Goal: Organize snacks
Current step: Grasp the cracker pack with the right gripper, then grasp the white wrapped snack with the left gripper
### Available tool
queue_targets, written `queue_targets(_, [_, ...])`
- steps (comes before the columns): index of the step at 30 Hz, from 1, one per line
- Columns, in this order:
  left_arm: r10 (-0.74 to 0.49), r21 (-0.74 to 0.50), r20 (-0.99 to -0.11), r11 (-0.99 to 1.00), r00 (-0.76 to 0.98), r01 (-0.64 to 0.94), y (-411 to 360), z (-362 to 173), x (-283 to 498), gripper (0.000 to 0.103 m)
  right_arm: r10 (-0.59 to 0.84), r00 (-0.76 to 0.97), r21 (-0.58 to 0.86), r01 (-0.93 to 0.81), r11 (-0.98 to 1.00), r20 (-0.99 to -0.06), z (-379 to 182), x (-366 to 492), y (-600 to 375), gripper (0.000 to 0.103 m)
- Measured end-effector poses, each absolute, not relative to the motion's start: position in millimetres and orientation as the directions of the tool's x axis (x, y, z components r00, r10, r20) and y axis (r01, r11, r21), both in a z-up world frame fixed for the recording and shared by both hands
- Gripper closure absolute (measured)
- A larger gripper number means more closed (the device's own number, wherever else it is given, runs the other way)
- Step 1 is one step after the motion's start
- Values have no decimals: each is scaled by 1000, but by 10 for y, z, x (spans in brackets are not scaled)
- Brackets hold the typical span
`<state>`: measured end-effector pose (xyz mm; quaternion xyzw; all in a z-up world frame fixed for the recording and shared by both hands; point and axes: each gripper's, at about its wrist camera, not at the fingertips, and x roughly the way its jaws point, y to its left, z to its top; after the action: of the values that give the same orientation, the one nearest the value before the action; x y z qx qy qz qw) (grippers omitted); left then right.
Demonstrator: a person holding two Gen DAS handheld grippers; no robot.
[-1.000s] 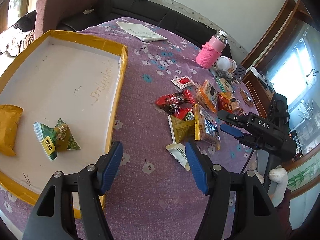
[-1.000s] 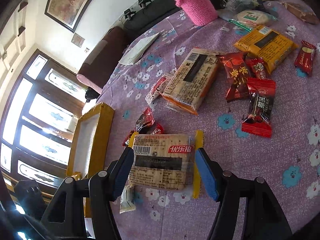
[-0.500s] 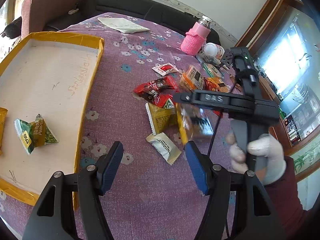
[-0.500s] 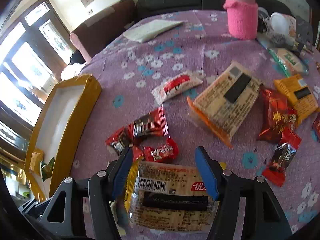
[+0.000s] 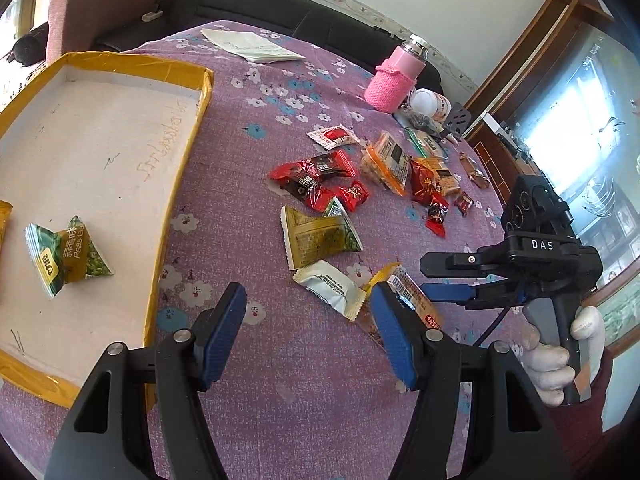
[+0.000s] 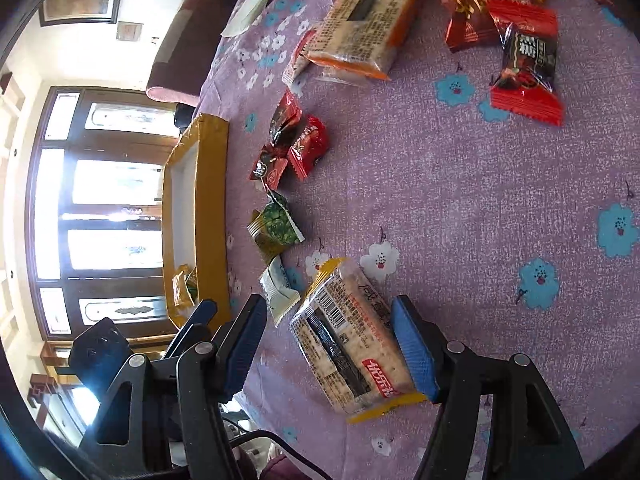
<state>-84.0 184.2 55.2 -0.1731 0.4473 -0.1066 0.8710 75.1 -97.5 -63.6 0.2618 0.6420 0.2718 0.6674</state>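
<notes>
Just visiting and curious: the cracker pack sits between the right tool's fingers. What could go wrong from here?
The cracker pack lies skewed in the open right gripper, touching only one finger, so closing may twist it or let it slip. The white sachet lies beside it and could get caught or shoved. The left gripper is close by, so the two tools might bump.

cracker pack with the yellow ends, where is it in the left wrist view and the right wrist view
Left wrist view: the cracker pack is lower right of centre, partly hidden behind the left tongs' right finger.
Right wrist view: the pack sits low and central, between the right tongs' fingers.
Shared landmark: the white sachet just beside the pack, towards the yellow-rimmed tray.
</notes>
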Motion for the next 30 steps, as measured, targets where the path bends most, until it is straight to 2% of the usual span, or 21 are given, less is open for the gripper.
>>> queue_targets(5, [-333,-396,-743,918,581,21,1850,556,-866,39,657,44,657,-5,754,-753,-641,764,-932,33])
queue_targets(12, [-337,-400,-744,916,577,19,1861,532,-894,39,527,121,526,-41,850,-841,-524,662,-733,33])
queue_targets(20, [-341,-414,-741,910,578,6,1940,493,-911,39,465,153,457,-91,885,-872,-469,598,-572,25])
queue_targets(25, [-326,-424,-738,905,591,-29,2084,487,-894,39,404,223,345,-264,901,-887,-429,532,-353,26])
queue_targets(30, [-322,-428,-736,903,595,-41,2108,506,-866,39,318,305,178,-410,894,-898,-442,357,-74,20])
